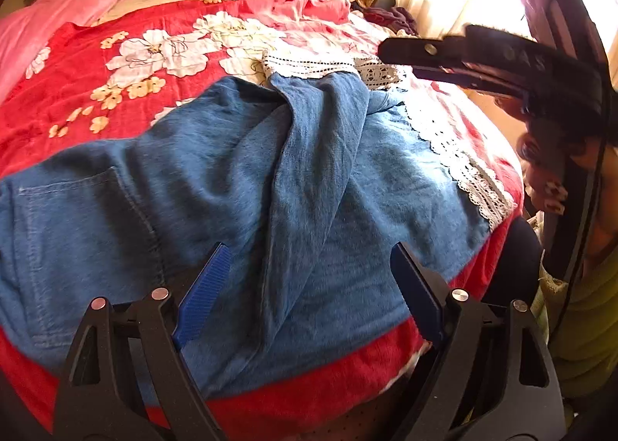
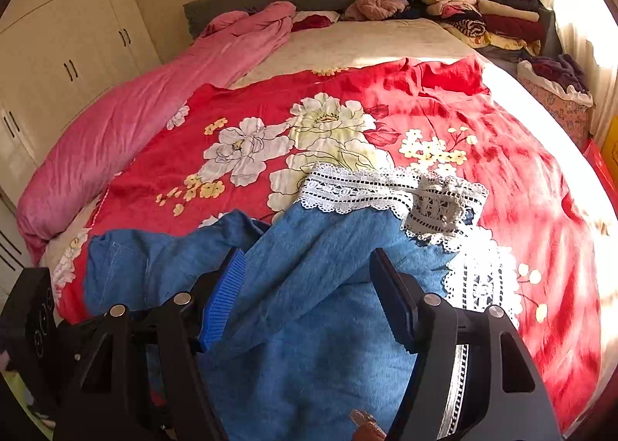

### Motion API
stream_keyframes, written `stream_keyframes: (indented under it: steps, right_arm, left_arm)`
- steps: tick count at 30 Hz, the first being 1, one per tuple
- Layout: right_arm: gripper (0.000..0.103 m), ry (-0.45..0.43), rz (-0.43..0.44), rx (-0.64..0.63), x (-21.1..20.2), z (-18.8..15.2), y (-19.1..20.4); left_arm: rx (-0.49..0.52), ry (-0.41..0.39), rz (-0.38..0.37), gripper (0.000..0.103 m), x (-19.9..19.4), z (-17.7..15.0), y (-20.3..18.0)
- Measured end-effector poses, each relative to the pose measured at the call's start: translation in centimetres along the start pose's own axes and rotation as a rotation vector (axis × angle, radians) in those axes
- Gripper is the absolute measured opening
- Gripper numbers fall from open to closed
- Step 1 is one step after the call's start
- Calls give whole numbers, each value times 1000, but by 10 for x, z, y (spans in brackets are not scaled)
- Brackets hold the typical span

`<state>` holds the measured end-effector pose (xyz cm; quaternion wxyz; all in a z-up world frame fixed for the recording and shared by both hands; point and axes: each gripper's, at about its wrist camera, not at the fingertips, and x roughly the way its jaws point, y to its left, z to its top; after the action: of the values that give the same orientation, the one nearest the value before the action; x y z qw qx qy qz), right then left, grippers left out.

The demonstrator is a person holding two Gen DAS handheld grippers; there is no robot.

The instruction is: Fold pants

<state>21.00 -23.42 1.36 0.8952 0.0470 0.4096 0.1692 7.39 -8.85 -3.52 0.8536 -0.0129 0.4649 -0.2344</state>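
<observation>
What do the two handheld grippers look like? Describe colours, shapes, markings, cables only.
Both the left gripper and the right gripper have black angular frames with triangular cut-outs, silver round pivot pins and ribbed blue finger pads. A thin black cable runs beside the right one.

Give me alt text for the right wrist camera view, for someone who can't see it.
Blue pants with white lace cuffs lie rumpled on a red floral blanket, seen between the open right gripper above them. Behind are a pink duvet, stacked clothes and white wardrobes.
</observation>
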Motion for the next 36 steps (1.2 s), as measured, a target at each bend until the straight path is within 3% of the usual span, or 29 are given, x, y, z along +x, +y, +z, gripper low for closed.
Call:
stream_keyframes:
  steps: [5,7,8,10,12,21,23,24,25,32,36]
  right_arm:
    - [66,70,21,5,39,22,1]
    - [66,99,21,-11,57,31,6]
    - [66,112,17,-18,68,36,9]
    - [66,137,-2,-25,84,43,13]
    - [66,155,-35,-36,102,50,17]
    - [64,212,-178,-33,172,65,15]
    - [34,194,-212,-54,169,66,10]
    - [19,186,-195,-51,165,67,6]
    - [10,173,-158,-26,157,67,-1]
    - [10,31,-90,80,65,58,-43]
    - [10,-39,-63,150,8,34,-68]
  left_arm:
    - [-35,-2,-9,76,15,8,4]
    - [-49,-15,-24,53,17,9,5]
    - [-57,-19,-37,47,18,9,6]
    - [-56,-15,-60,20,20,8,5]
    - [-44,-6,-84,7,23,6,2]
    - [47,2,-74,7,23,-5,-13]
    - [43,7,-79,7,23,-5,-11]
    - [39,7,-82,7,23,-4,-10]
    - [38,6,-81,7,24,-3,-8]
    - [43,-14,-50,8,19,-3,-2]
    - [46,-35,-14,22,13,-7,-4]
